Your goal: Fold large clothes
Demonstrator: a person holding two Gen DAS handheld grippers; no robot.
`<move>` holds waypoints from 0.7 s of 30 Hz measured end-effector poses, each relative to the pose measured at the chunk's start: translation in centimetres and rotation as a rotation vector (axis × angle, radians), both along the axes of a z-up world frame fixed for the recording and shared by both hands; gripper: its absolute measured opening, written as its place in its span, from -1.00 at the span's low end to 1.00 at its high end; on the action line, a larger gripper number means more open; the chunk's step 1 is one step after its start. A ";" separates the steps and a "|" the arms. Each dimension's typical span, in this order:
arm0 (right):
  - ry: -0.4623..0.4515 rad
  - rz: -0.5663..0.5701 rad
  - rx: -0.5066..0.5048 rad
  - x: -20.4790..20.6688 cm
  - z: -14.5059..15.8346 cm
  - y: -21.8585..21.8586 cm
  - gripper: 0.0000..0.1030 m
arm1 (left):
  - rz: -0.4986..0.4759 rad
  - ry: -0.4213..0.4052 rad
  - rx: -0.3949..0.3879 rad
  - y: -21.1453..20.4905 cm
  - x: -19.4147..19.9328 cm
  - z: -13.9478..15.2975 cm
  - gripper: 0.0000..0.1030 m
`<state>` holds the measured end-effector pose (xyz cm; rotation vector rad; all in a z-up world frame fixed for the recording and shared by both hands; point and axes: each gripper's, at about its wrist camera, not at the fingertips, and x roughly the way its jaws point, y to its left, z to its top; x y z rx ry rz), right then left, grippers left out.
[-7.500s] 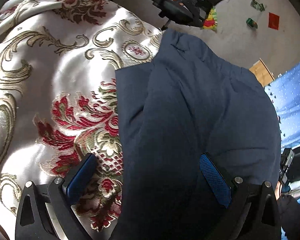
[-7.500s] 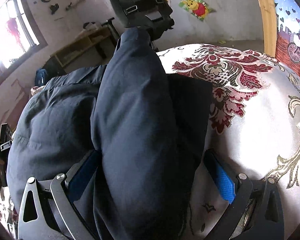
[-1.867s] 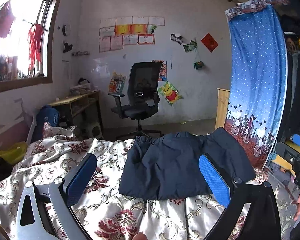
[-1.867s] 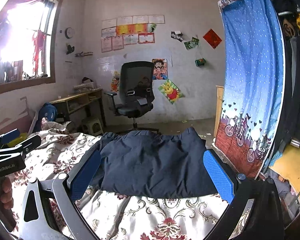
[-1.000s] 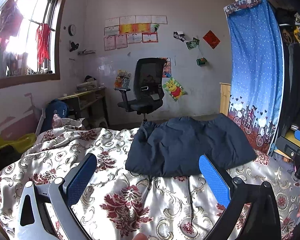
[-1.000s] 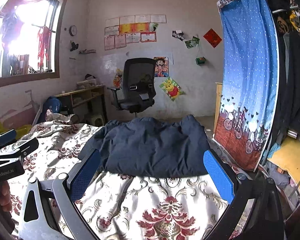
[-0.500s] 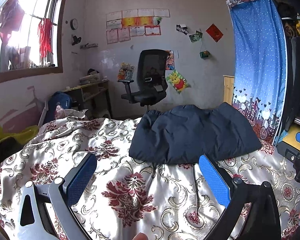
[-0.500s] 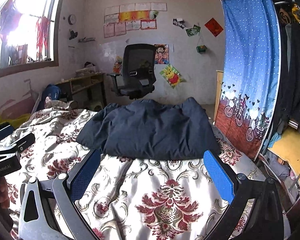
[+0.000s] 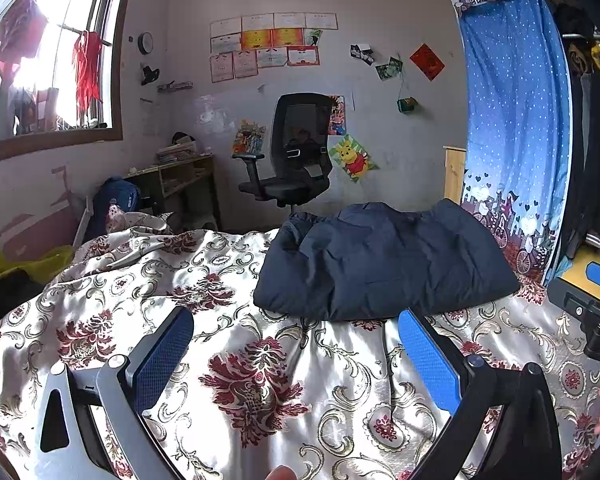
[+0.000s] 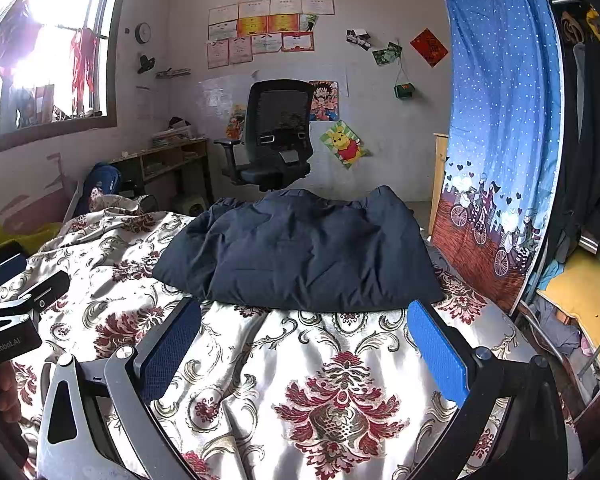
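A dark navy padded garment (image 9: 384, 264) lies folded into a thick bundle at the far end of the bed; it also shows in the right wrist view (image 10: 300, 252). My left gripper (image 9: 296, 356) is open and empty, held above the bedspread well short of the garment. My right gripper (image 10: 304, 348) is open and empty too, just short of the garment's near edge. The body of the left gripper shows at the left edge of the right wrist view (image 10: 12, 324), and the right one at the right edge of the left wrist view (image 9: 592, 312).
The bed carries a cream bedspread with red and gold flowers (image 9: 260, 380). A black office chair (image 9: 296, 160) and a wooden desk (image 9: 172, 184) stand beyond the bed. A blue curtain (image 10: 500, 140) hangs on the right beside dark hanging clothes.
Both grippers have drawn back from the garment and stay open. Several seconds ago they were close over it; the garment now sits farther off, and more bedspread shows in front.
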<state>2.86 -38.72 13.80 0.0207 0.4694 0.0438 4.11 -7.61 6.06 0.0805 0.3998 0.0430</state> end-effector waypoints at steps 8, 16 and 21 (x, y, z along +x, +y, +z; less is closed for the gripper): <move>0.000 0.001 0.001 0.0 0.0 -0.1 0.96 | 0.001 0.000 0.000 0.0 0.0 0.0 1.00; 0.002 0.002 0.004 0.0 0.0 -0.1 0.96 | 0.001 0.004 -0.001 -0.1 0.0 0.0 1.00; 0.005 0.000 0.006 0.1 0.0 0.0 0.96 | 0.002 0.003 0.000 -0.1 0.0 0.0 1.00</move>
